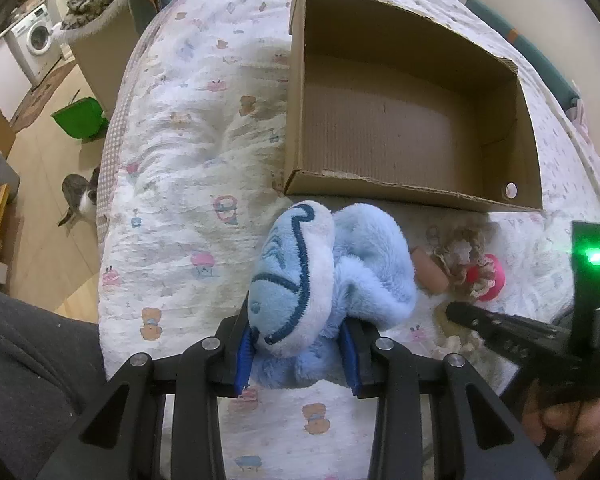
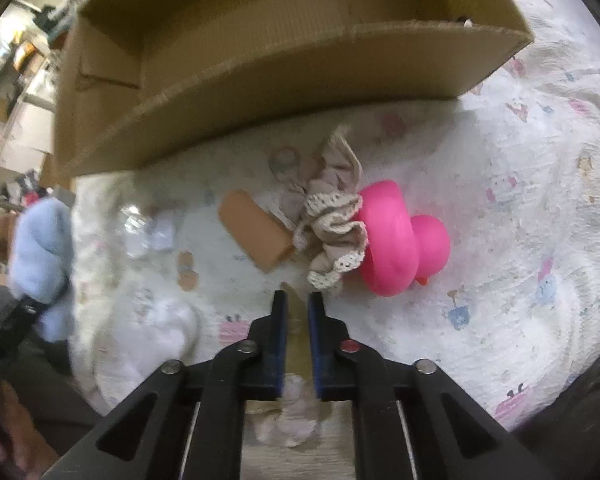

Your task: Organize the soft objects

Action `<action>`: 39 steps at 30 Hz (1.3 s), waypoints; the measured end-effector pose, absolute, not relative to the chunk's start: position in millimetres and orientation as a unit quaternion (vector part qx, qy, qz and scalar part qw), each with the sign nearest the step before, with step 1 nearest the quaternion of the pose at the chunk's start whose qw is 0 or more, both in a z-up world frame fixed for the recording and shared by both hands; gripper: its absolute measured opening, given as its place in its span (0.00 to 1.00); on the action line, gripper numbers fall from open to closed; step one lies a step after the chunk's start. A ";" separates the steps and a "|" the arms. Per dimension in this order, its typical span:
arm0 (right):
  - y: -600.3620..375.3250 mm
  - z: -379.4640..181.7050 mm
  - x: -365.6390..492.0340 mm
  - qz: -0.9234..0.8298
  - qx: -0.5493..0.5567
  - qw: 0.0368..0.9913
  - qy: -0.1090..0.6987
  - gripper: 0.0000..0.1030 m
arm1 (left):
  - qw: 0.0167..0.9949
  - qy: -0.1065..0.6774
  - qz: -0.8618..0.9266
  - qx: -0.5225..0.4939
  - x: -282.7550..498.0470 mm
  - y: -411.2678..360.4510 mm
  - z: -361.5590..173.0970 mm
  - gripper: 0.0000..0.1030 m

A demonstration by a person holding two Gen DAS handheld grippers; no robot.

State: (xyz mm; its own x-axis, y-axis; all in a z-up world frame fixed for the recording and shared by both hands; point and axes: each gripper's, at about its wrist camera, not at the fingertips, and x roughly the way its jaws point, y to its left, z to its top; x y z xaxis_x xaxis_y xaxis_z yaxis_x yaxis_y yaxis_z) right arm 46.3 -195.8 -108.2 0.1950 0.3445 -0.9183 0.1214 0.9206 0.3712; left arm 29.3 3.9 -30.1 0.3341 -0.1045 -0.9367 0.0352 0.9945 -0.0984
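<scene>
- Left gripper (image 1: 298, 354) clamps the blue plush (image 1: 332, 280): light, squashy; grip its bulk.
- Right gripper (image 2: 298, 300) is closed, apparently pinching pale cloth (image 2: 288, 416).

Blue plush toy (image 1: 332, 280) w/ stitched white patch, bunched up just before empty cardboard box (image 1: 412, 188).
</scene>
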 end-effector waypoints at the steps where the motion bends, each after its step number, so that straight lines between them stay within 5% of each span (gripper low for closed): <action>1: -198.6 -103.1 44.9 0.079 0.193 0.755 0.622 0.11 | 0.818 0.573 -0.042 -0.031 28.9 4.5 -29.2 0.32; 18: -268.7 11.6 56.0 0.119 0.251 0.847 0.454 0.11 | 0.858 0.511 -0.039 -0.028 60.9 -2.7 19.3 0.32; 39: -274.9 -18.9 126.2 0.058 0.180 0.871 0.453 0.11 | 0.868 0.492 -0.047 0.040 141.9 -62.7 -6.1 0.32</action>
State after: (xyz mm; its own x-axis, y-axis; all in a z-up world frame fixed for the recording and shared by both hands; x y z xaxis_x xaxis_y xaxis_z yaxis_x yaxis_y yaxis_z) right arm 126.2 -274.9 -18.9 0.5826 0.2635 -0.7688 0.0622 0.9288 0.3654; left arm 141.9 -62.7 -6.1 0.5107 -0.0415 -0.8588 0.1210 0.9924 0.0240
